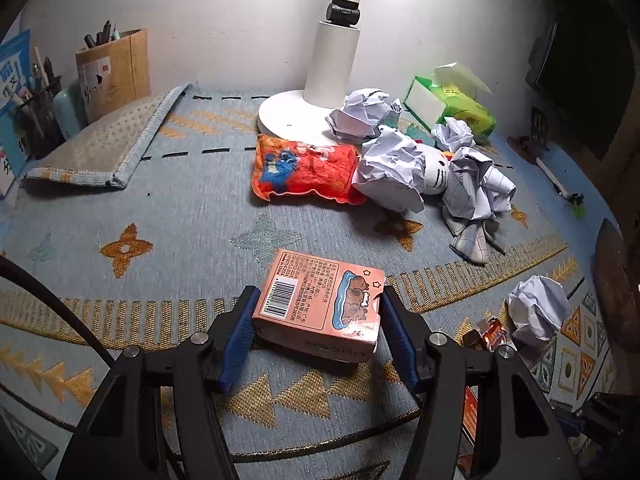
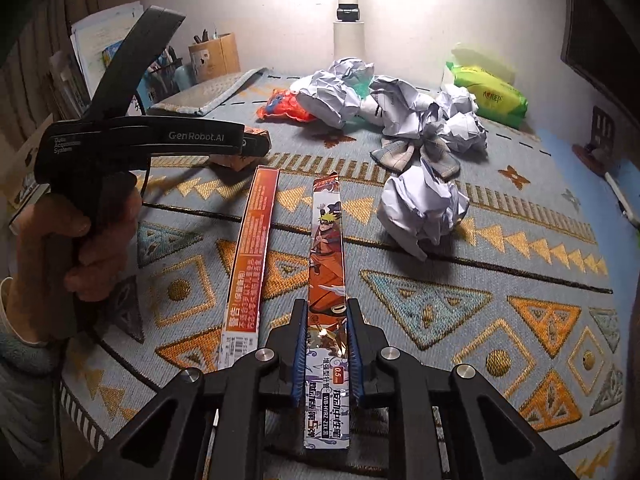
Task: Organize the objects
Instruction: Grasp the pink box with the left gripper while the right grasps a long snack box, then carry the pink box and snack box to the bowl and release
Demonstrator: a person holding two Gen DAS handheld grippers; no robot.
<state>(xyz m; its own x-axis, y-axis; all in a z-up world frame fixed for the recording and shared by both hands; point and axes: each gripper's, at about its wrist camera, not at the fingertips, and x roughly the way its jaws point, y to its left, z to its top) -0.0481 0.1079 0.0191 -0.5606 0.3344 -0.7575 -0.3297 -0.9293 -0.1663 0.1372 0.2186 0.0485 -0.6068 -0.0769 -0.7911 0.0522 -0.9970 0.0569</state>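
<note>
Barely begun: you have one thing pinched in each gripper and the clutter beyond is unsorted.

Your left gripper (image 1: 318, 320) has its blue ribbed fingers (image 1: 240, 332) pressed on the sides of the pink glossy cardboard card box (image 1: 318, 300), near the front of the woven patterned mat (image 1: 160, 216) covering the tabletop. Your right gripper (image 2: 328, 344) has its fingers drawn in tight on the long, slim, shiny orange cartoon-printed pen box (image 2: 326, 280), lying just right of a matching flat orange box (image 2: 250, 256). Left to sort: crumpled white paper balls (image 1: 360, 114), stiff and creased, a fuzzy orange plush pouch (image 1: 304, 168), a soft white doll (image 1: 436, 172) and a green tissue pack (image 1: 452, 104) by the far wall.
</note>
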